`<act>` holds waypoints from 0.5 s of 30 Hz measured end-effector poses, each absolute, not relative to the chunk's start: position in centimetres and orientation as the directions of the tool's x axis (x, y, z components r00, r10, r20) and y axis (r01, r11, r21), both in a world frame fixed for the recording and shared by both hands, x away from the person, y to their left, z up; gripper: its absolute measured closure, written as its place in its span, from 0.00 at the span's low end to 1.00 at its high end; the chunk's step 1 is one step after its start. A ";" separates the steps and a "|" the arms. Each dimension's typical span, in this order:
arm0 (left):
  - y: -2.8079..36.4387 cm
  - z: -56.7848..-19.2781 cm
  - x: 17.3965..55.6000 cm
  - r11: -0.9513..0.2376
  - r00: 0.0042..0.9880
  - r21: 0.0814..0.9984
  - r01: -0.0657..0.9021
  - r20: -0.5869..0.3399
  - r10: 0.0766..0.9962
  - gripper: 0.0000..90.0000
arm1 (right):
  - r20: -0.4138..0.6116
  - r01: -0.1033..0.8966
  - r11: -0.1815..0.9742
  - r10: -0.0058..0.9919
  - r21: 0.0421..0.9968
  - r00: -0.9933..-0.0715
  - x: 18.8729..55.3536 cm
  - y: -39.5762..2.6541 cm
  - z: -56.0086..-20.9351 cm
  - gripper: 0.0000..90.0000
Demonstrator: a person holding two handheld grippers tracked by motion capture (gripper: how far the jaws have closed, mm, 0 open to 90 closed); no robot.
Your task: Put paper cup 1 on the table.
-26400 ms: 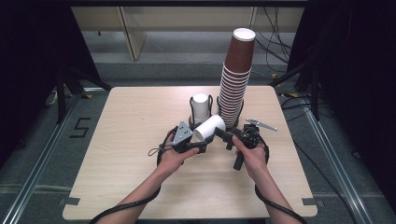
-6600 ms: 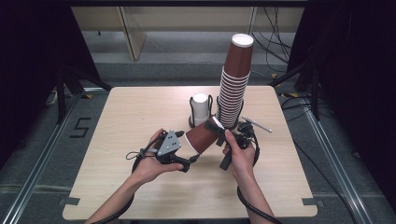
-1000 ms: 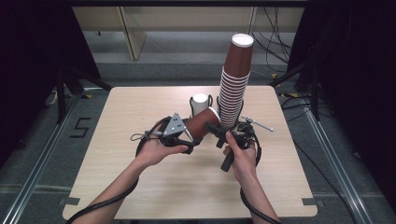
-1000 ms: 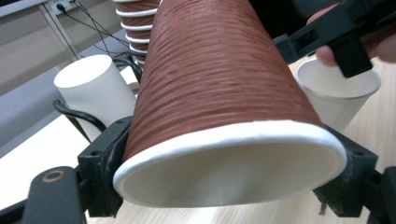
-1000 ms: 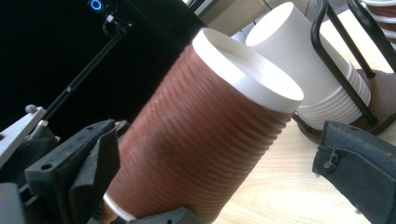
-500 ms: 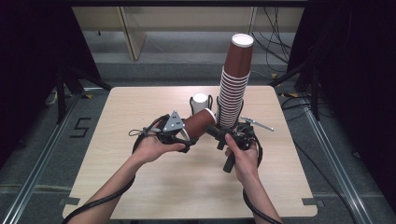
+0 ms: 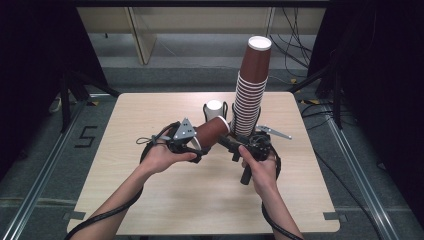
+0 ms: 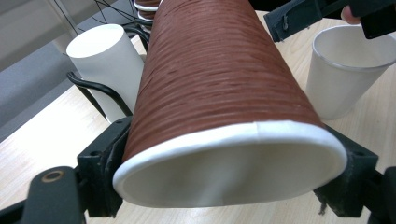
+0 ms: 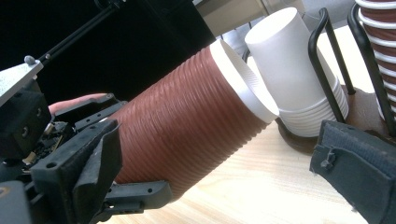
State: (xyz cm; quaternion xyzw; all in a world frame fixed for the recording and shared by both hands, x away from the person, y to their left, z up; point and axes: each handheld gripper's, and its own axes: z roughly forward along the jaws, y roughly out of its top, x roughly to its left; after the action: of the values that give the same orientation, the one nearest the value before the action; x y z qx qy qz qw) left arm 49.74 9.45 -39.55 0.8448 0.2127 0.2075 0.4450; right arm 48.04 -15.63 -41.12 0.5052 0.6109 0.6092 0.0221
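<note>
Two cup stacks crowd the far side of the table (image 7: 150, 210): a tall brown tower (image 7: 251, 85) at about 1 o'clock from the grippers and short white cups (image 7: 214, 107) in a black wire holder at 12. The ribbed brown cup (image 7: 212, 131), white-rimmed, lies tilted mid-table, clamped in the left gripper (image 7: 196, 142). The right gripper (image 7: 227, 143) has its jaws apart, just been closing a bit, not pressing the cup. Compared with a second ago, the cup sits about the same.

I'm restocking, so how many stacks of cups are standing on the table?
2. A tall brown stack stands near the far edge of the table. A short white stack stands just left of it. Another could be hidden from these views.
</note>
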 end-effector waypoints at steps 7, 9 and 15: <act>9.6 -39.3 49.7 -0.530 0.824 0.829 0.178 0.169 0.541 0.20 | 0.556 0.575 -0.222 0.659 0.787 -0.506 47.9 -15.7 -41.0 0.04; 9.6 -39.3 49.7 -0.534 0.825 0.826 0.178 0.172 0.539 0.20 | 0.541 0.566 -0.208 0.662 0.798 -0.519 47.9 -15.7 -41.0 0.05; 9.8 -39.2 49.8 -0.557 0.829 0.809 0.188 0.174 0.531 0.20 | 0.441 0.520 -0.118 0.704 0.846 -0.557 47.9 -15.5 -40.7 0.10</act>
State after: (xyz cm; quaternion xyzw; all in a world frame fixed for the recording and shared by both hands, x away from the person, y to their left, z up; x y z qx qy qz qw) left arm 49.79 9.83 -39.18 0.8586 0.2093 0.2039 0.4213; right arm 47.86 -15.54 -40.73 0.4640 0.6595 0.5862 0.0783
